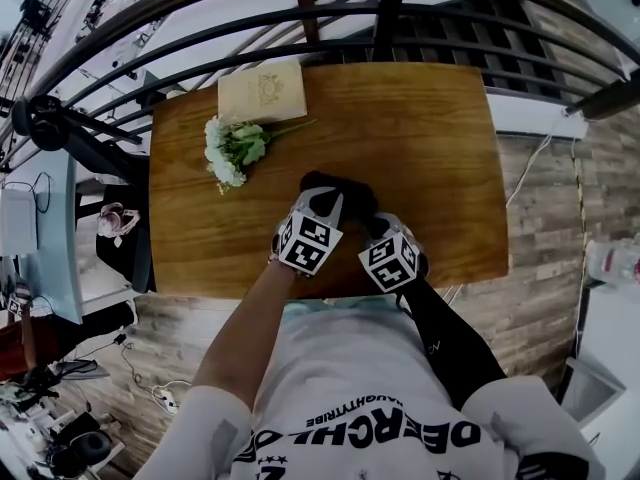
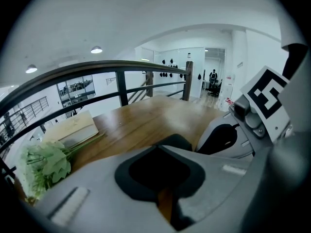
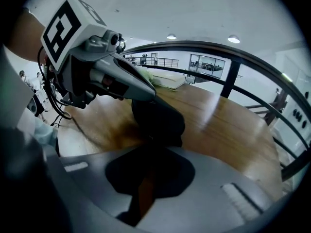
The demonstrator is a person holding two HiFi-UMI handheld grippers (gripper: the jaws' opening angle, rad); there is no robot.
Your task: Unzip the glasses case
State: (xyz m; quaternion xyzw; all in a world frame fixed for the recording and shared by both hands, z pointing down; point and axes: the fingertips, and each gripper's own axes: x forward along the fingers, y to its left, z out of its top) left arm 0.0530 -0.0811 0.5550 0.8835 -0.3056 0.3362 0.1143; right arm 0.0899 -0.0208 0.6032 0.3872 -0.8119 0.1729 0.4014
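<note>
Glasses case (image 1: 338, 190), black, closed, lies on the wooden table (image 1: 430, 148), centre, near its front edge. My left gripper (image 1: 325, 206): jaws together, tips on the case. My right gripper (image 1: 366, 220): jaws fully together against the case; any pinched zipper tab not discernible. Bouquet (image 1: 232, 148) and book (image 1: 262, 92) occupy the table's far left.

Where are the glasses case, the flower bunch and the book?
glasses case (image 1: 350, 190): head view, on its black top.
flower bunch (image 1: 229, 150): head view, on the white blooms.
book (image 1: 262, 93): head view, middle of the cover.
</note>
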